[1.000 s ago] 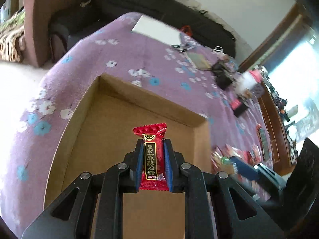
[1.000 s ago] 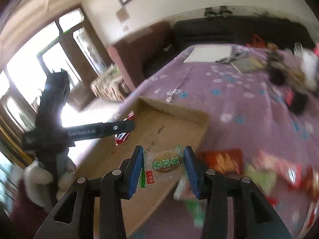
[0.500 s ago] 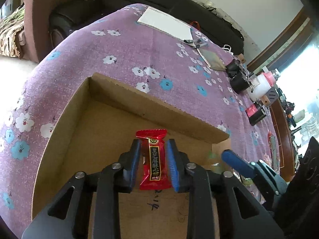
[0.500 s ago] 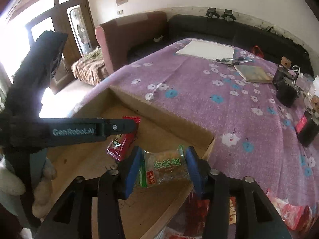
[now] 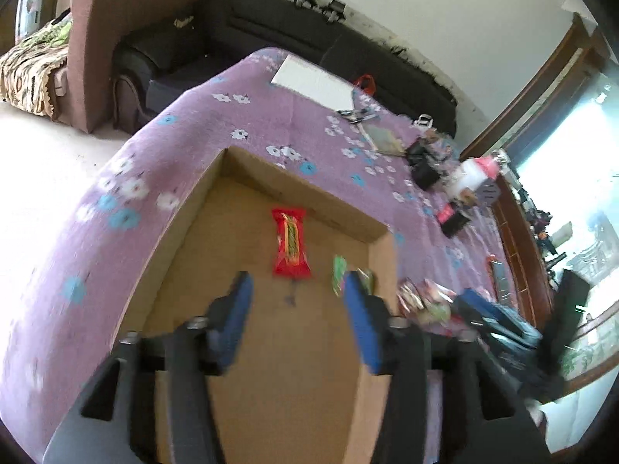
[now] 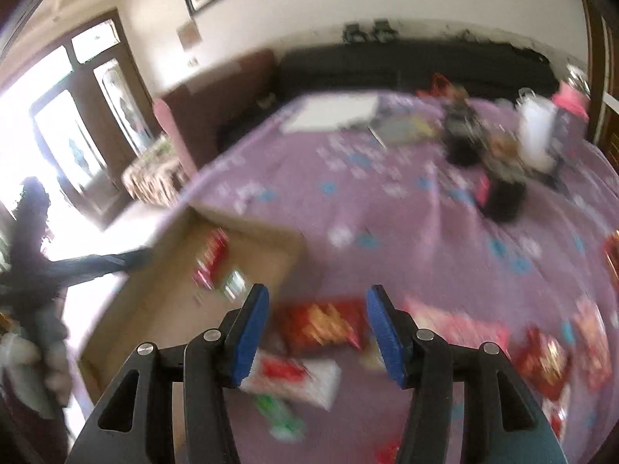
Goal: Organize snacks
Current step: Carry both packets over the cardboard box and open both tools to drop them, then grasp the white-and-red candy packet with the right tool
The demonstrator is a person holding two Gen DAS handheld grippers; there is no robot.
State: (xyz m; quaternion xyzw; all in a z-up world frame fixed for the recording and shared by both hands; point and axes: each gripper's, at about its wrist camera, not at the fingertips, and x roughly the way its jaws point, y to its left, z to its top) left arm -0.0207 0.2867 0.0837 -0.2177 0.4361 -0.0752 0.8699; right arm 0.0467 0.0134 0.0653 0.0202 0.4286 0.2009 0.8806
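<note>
A cardboard box sits on the purple flowered cloth. A red candy packet lies flat on the box floor, ahead of my left gripper, whose jaws are opening with nothing between them. A green-printed snack packet lies beside the red one, partly behind the right blue pad. In the blurred right wrist view the box holds both packets. My right gripper hovers over loose snacks outside the box, above a red bag; its jaws are opening and empty.
Several loose snack packets lie on the cloth right of the box. Dark boxes, a white bottle and a white sheet sit farther back. A black sofa and an armchair stand behind. The other gripper reaches in from the left.
Both grippers have let go of their packets, which now lie in the box. Both have drawn back, the right one swinging out over the loose snacks on the cloth.
</note>
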